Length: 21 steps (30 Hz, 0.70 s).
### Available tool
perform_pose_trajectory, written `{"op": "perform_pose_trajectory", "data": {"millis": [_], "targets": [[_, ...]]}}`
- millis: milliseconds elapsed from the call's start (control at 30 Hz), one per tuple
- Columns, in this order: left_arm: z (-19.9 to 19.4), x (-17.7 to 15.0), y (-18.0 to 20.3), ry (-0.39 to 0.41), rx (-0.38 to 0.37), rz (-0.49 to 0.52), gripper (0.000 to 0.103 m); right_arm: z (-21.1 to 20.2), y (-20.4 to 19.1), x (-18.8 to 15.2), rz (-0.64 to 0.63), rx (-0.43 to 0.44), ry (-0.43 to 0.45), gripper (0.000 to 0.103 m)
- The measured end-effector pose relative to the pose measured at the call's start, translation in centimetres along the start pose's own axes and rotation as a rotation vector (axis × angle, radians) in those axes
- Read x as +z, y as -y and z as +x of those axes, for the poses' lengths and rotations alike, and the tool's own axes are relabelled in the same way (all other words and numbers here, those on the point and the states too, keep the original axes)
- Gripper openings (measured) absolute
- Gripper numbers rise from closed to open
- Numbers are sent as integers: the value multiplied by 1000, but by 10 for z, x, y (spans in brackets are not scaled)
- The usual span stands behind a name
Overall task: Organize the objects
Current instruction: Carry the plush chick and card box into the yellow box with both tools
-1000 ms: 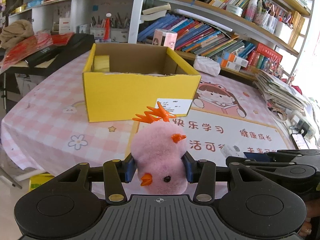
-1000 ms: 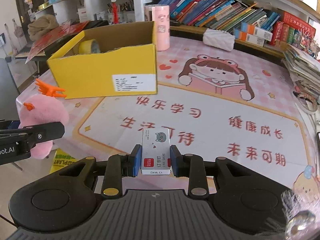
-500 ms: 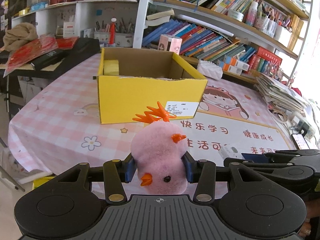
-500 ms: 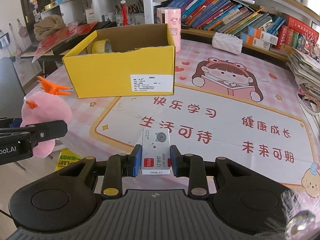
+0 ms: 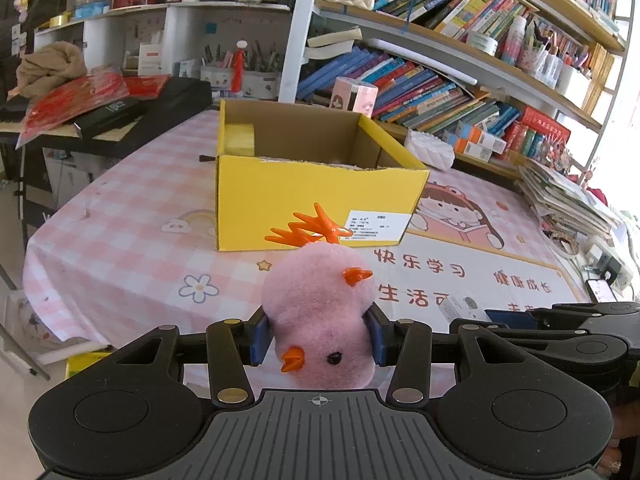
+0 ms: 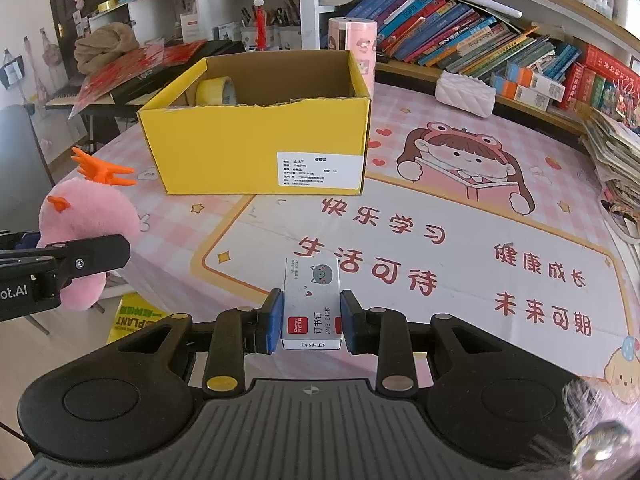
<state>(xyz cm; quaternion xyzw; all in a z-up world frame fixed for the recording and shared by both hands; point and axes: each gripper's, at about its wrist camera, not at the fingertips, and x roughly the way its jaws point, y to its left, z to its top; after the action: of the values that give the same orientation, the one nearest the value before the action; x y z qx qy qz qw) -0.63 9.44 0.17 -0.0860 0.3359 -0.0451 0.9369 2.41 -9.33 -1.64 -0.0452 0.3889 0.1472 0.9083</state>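
Note:
My left gripper point(image 5: 318, 334) is shut on a pink plush chick point(image 5: 320, 308) with orange feet, held above the table's near edge. My right gripper point(image 6: 311, 322) is shut on a small white staple box point(image 6: 312, 300). An open yellow cardboard box point(image 5: 316, 192) stands on the table ahead of both grippers; it also shows in the right wrist view point(image 6: 260, 152). A yellow tape roll point(image 6: 216, 90) lies inside it at the back left. The chick point(image 6: 84, 232) and the left gripper appear at the left of the right wrist view.
The table point(image 6: 460, 208) has a pink checked cloth with a printed cartoon mat. A white quilted pouch point(image 6: 464, 94) and a pink cylinder point(image 6: 352, 36) sit behind the box. Bookshelves point(image 5: 440, 76) line the back. Stacked papers point(image 5: 568, 204) lie at the right edge.
Both grippers have drawn back from the yellow box, which now looks smaller and farther away. Each still holds its object.

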Motion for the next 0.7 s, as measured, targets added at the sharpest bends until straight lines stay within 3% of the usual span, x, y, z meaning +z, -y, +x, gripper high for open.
{"op": "perform_pose_trajectory", "data": {"millis": [467,700], "targets": [[-2,22,2,71,-4,-4,45,0,2,24,-24,-10,38,28],[12,49,6,120,15,6,45,9,7,50,-39,13,83,28]]}}
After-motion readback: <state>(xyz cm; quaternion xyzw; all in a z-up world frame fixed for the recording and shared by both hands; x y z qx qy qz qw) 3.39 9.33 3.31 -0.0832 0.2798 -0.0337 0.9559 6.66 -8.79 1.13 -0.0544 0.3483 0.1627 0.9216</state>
